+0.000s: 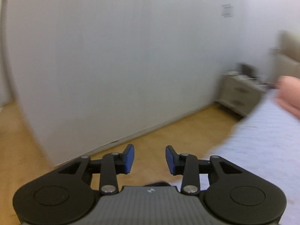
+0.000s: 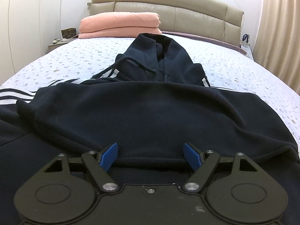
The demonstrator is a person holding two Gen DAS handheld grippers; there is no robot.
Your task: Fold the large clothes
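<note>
Hoodie lengthwise on bed, hood toward headboard; left tongs and right tongs spread, empty.

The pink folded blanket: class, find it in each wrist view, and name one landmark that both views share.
Left wrist view: not clearly in it; a blurred pink shape at the right edge cannot be identified.
Right wrist view: the blanket lies at upper centre-left, at the head of the bed, against the headboard.
Shared landmark: the patterned bedspread.
</note>
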